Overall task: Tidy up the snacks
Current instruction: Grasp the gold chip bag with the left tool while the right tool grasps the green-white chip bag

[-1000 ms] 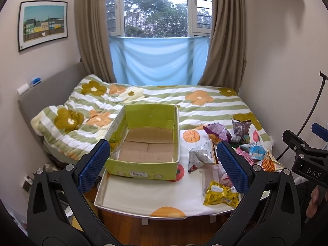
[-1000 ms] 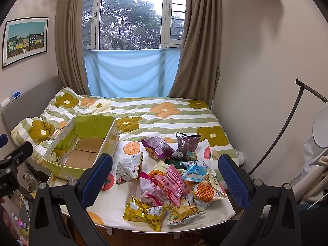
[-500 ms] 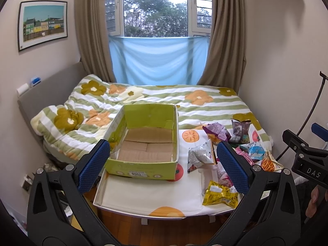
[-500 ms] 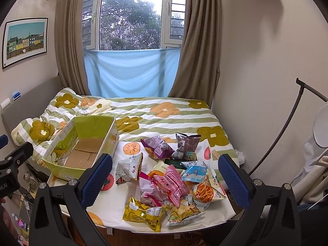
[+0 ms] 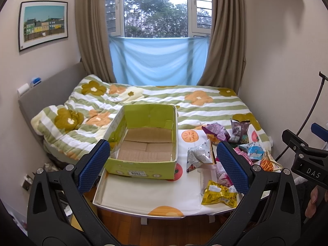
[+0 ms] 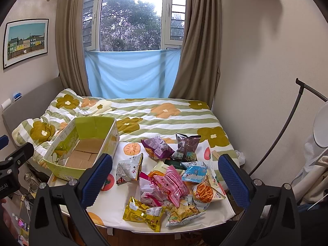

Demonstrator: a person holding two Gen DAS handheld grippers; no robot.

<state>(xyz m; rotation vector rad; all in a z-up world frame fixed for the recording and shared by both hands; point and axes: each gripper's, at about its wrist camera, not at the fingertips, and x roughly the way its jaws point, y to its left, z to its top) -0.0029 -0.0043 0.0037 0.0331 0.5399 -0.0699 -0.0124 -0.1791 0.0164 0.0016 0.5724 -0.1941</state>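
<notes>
Both tongs are spread wide and carry nothing: the left tongs [image 5: 163, 164] hang in front of the box, the right tongs [image 6: 165, 173] in front of the pile of packets, each with black arms ending in blue pads with a fine grid texture. By this showing the organizing has not begun. The green cardboard box [image 5: 143, 141], open at the top, shows only its bare brown flaps on the floor, with no packet inside; it stands on the left part of the worktop [image 5: 147, 194], a flat surface under a white cloth printed with orange fruit, set against the foot of a bed [image 6: 164, 114] with a soft, puffy quilt striped green and white. All the snacks lie loose to the right of the box: a crinkled silver packet [image 6: 128, 169] nearest to it, a glossy yellow packet [image 6: 143, 212] at the front edge, a pink striped bag [image 6: 171, 183] in the middle of the heap, a purple bag [image 6: 156, 146] and a dark pouch [image 6: 187, 144] standing upright behind, a pale blue packet [image 6: 194, 171], and a bag printed with orange sticks [image 6: 205, 191]. They are thin film pillows, puffed and slippery-looking, several overlapping, so I judge that every one is left to move.
</notes>
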